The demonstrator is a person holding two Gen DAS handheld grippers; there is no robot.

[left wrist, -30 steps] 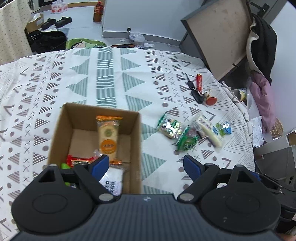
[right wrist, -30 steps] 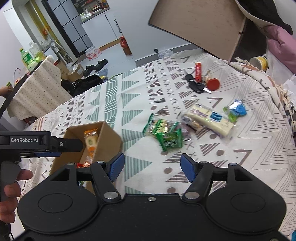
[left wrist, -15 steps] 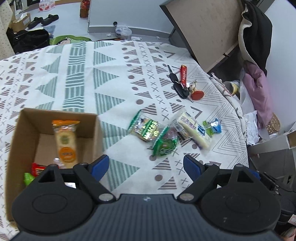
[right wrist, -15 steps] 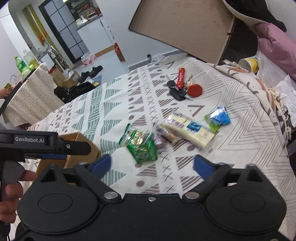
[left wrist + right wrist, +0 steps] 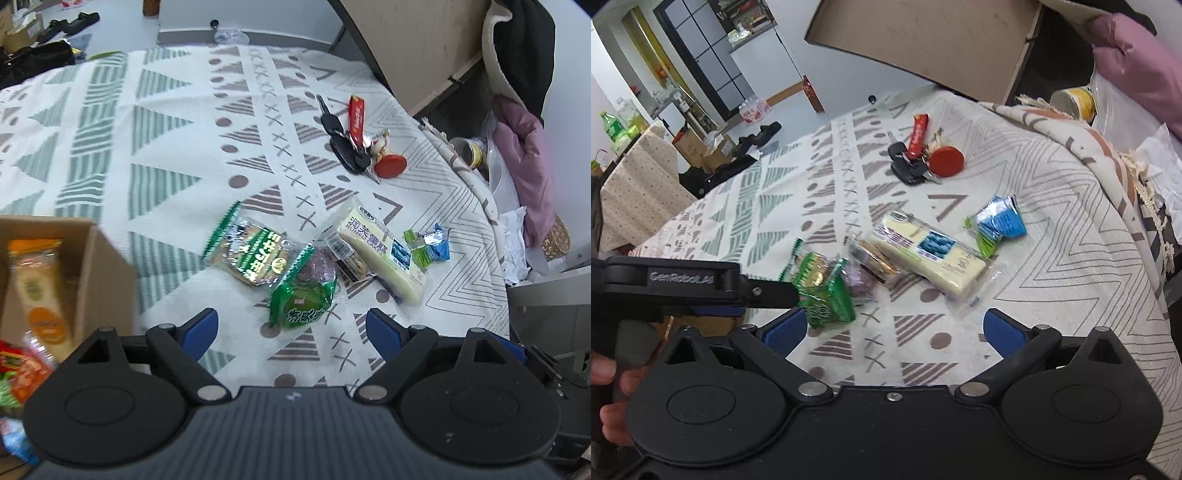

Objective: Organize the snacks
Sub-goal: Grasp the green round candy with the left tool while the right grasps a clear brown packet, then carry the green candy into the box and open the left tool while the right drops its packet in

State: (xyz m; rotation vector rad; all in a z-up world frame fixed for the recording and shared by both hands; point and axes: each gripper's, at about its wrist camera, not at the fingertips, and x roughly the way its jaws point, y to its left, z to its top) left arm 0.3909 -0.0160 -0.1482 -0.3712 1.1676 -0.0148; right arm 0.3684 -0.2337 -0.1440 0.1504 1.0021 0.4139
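Left gripper (image 5: 291, 328): fingers apart, empty, above round green-wrapped snack (image 5: 301, 308).
Right gripper (image 5: 894, 328): fingers apart, empty.
Advice: straddle that packet alone, then carry it to the brown cardboard box (image 5: 107, 273).

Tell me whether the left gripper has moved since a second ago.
Yes. The left gripper has swung right, away from the cardboard box, which has slid to the left edge of its view, and now points at the green snack packet.
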